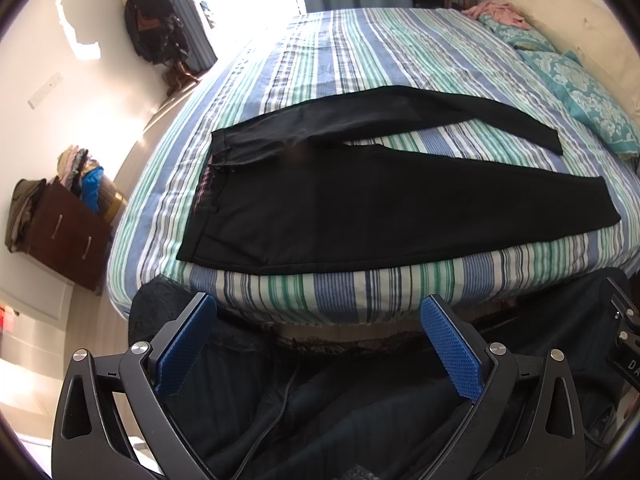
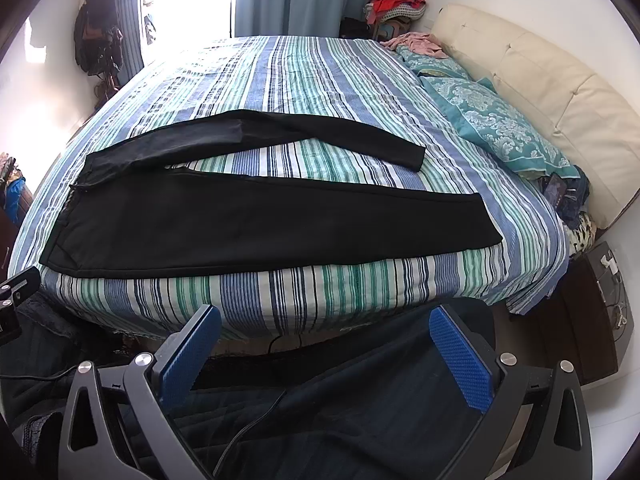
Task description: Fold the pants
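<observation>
Black, smooth pants (image 1: 320,200) lay flat on the striped bedcover (image 1: 360,60), waistband at nine o'clock and legs spread toward three o'clock. Folding had not begun: the left gripper (image 1: 316,344) and right gripper (image 2: 324,352) hung apart and empty before the bed edge. Probably the far leg needed laying over the near one.

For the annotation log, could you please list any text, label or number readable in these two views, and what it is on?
"DA": white letters, cut off by the frame edge, on the black gripper body at the right edge of the left wrist view.
No print is legible on the black pants or the striped blue-green bedspread.
</observation>
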`<state>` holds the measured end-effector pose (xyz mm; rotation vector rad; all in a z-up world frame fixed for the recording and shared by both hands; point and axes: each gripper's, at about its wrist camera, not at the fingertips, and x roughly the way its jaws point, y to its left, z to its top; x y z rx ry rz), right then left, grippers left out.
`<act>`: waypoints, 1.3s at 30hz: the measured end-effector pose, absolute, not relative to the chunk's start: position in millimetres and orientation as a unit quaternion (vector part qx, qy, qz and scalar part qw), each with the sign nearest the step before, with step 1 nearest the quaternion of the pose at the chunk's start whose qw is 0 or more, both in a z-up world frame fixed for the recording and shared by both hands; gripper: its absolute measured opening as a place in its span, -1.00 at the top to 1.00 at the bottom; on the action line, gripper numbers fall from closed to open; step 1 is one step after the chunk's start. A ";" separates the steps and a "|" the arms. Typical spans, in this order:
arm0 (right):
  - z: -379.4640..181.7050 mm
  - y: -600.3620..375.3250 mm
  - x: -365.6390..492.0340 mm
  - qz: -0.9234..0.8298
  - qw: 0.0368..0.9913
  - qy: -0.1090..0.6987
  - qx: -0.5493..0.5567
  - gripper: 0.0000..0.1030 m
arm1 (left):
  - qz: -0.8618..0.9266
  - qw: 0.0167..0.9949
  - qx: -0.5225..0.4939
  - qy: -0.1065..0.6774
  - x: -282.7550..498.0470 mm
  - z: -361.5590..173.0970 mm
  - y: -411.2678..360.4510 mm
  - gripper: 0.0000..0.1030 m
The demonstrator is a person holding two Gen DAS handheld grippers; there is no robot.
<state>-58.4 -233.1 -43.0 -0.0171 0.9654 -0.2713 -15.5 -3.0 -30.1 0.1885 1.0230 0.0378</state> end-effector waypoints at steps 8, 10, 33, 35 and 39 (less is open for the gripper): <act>-42.9 -235.2 -58.6 -0.130 0.876 0.465 -0.008 -1.00 | 0.017 0.866 0.091 0.492 -16.1 -31.1 -4.3 -0.99; -43.5 -236.0 -58.7 -0.130 0.876 0.465 -0.007 -1.00 | 0.016 0.865 0.091 0.493 -15.2 -31.5 -4.3 -0.99; -86.5 -349.9 41.6 0.006 0.884 0.442 0.153 -0.96 | 0.030 0.895 0.071 0.440 51.1 -22.0 -1.8 -0.99; -99.0 -391.6 62.4 -0.042 0.896 0.422 0.131 -0.96 | 0.037 0.888 0.079 0.451 55.1 -32.2 -2.6 -0.99; -133.1 -455.5 132.1 -0.112 0.888 0.446 -0.035 -0.91 | 0.052 0.864 0.089 0.492 64.2 -61.8 -4.0 -0.99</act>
